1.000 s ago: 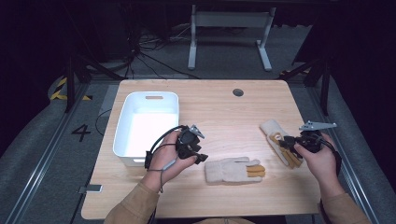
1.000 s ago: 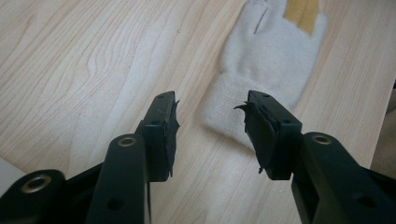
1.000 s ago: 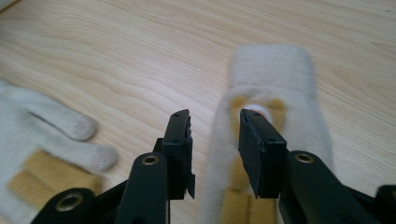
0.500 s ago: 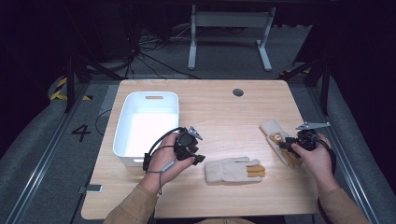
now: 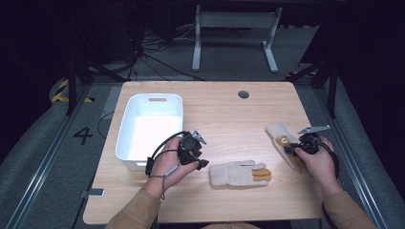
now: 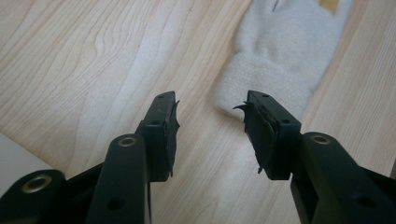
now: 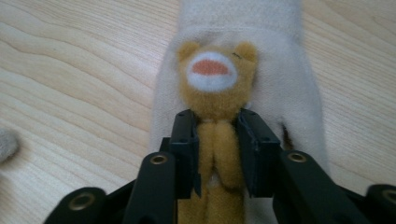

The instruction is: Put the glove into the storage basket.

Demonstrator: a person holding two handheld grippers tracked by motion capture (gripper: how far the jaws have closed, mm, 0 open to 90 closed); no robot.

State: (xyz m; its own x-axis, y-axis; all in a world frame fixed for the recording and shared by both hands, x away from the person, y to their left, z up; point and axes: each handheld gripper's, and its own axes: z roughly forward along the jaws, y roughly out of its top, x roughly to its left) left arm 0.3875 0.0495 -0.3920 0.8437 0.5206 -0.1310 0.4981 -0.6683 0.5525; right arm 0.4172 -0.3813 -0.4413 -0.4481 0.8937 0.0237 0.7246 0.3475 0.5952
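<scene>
Overhead light on the worktop (image 5: 215,114), evenly bright; floor and room around it fall off to near black. White bin (image 5: 150,126) interior blows out, no detail on its floor. High view is soft and low-res, slight smear on the hands. Short, soft shadows under the objects. Both gripper views: wood grain sharp at mid distance, black claw bodies at bottom edge blurred, near fabric slightly soft, mild wide-angle stretch at corners.

a pale wooden counter (image 5: 215,109) stood on grey floor (image 5: 43,157) in a dark room; cables (image 5: 157,57) and a white metal stand (image 5: 234,28) lay behind it.
</scene>
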